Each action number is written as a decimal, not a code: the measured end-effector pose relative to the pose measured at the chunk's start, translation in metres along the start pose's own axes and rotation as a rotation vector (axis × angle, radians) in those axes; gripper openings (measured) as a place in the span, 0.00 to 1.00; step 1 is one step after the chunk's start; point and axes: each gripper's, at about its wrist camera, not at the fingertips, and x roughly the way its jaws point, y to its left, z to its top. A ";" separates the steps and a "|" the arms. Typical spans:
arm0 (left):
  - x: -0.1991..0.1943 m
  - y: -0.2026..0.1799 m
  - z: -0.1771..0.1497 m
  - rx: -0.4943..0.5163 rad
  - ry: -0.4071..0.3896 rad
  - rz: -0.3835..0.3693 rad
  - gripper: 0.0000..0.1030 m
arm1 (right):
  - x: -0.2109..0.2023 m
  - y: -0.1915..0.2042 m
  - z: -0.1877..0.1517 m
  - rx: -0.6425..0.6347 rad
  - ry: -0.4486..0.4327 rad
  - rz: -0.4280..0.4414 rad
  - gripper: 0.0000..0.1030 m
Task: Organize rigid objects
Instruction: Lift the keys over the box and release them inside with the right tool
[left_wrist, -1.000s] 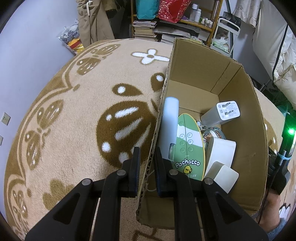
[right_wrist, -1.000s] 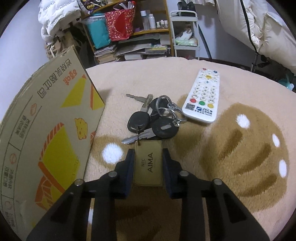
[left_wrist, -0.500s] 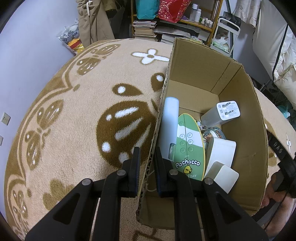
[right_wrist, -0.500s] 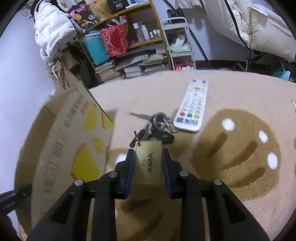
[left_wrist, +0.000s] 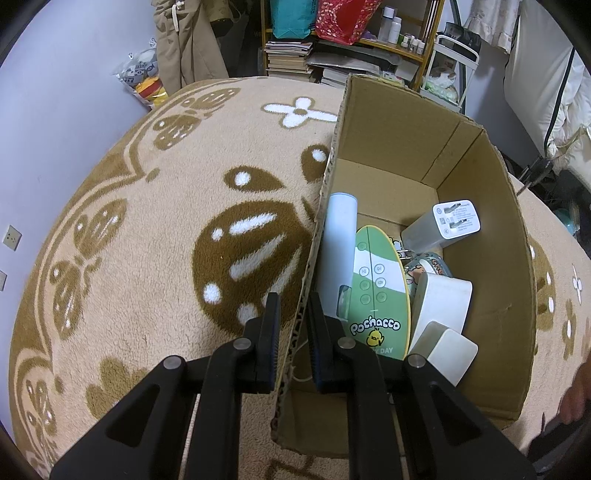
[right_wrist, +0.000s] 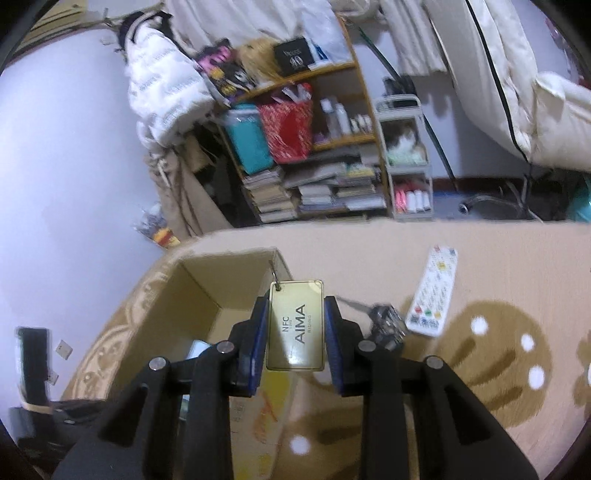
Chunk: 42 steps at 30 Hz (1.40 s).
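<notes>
One flat gold rectangular key tag (right_wrist: 295, 325) printed "NFC AIMA" sits at centre frame in the right wrist view, pinched edge-on between the blue-padded fingers of the right gripper (right_wrist: 294, 334). A metal ring at its top left corner leads off; the bunch of dark keys (right_wrist: 386, 322) shows blurred just right of the fingers, lower centre-right. Below and left of the tag lies the open brown cardboard box (right_wrist: 207, 288). The white remote control with coloured buttons (right_wrist: 434, 291) lies on the beige-and-brown patterned carpet (right_wrist: 491, 354), right of centre.

Left wrist view — the left gripper (left_wrist: 293, 332) is clamped on the box's left wall, fingers nearly together, lower centre. Inside the box: a pale blue cylinder, a green-and-white oval "Pochacco" board (left_wrist: 376, 295), a white plug adapter (left_wrist: 456, 219) — all right of centre.
</notes>
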 end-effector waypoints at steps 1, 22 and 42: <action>0.000 0.000 0.000 -0.001 0.000 -0.001 0.13 | -0.005 0.004 0.003 -0.005 -0.014 0.014 0.30; 0.001 0.001 -0.001 -0.002 0.001 -0.005 0.13 | -0.016 0.069 -0.004 -0.111 0.009 0.200 0.06; 0.001 0.001 -0.002 -0.005 0.003 -0.010 0.14 | 0.000 0.021 0.012 -0.003 0.050 0.022 0.64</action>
